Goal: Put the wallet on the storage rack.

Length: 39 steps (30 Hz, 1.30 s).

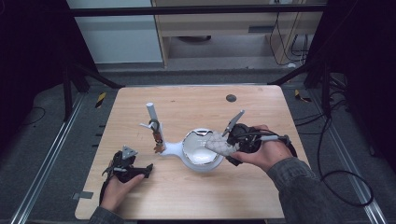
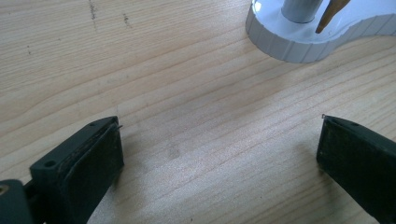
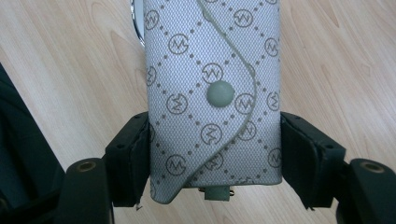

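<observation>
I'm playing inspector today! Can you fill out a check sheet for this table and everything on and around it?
Surface: light wooden table, small dark round spot near far edge.
Job's things: patterned key pouch, snap closed; white stand with dish and post, small things hanging.
Clutter: nothing seen.
Grippers: right gripper clamped on pouch over dish; left gripper open, holding nothing, low over the table.
Cables: black loop on floor, right.
Surroundings: grey carpet, metal rails, dark frame.
</observation>
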### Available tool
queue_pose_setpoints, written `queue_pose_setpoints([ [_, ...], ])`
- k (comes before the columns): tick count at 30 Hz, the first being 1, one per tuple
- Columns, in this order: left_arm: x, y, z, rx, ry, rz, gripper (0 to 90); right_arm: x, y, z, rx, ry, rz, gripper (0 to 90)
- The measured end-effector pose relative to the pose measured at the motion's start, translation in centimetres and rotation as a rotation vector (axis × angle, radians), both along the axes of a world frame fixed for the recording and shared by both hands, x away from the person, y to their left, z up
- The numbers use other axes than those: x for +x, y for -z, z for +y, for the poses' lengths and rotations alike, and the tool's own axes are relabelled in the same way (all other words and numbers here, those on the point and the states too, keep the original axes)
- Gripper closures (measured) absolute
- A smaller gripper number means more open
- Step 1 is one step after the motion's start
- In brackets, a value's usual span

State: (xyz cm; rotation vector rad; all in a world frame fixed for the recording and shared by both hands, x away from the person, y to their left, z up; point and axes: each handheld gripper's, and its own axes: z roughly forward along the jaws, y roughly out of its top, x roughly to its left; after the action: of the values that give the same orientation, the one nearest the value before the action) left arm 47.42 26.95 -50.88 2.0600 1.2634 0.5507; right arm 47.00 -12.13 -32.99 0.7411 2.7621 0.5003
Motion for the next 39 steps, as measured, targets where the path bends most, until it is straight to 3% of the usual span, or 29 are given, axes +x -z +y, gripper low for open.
queue_pose_setpoints([
  [16, 0.0, 0.0, 0.0, 0.000, 0.001, 0.001, 0.0, 0.3, 0.6, 2.1, -0.008, -0.034, 0.025, 31.4],
  [25, 0.0, 0.0, 0.0, 0.000, 0.000, 0.001, 0.0, 0.7, 1.7, 4.0, -0.054, -0.062, 0.052, 31.3],
  [39, 0.0, 0.0, 0.0, 0.002, 0.003, 0.003, 0.0, 1.7, 3.2, 5.8, -0.079, -0.084, 0.091, 31.2],
])
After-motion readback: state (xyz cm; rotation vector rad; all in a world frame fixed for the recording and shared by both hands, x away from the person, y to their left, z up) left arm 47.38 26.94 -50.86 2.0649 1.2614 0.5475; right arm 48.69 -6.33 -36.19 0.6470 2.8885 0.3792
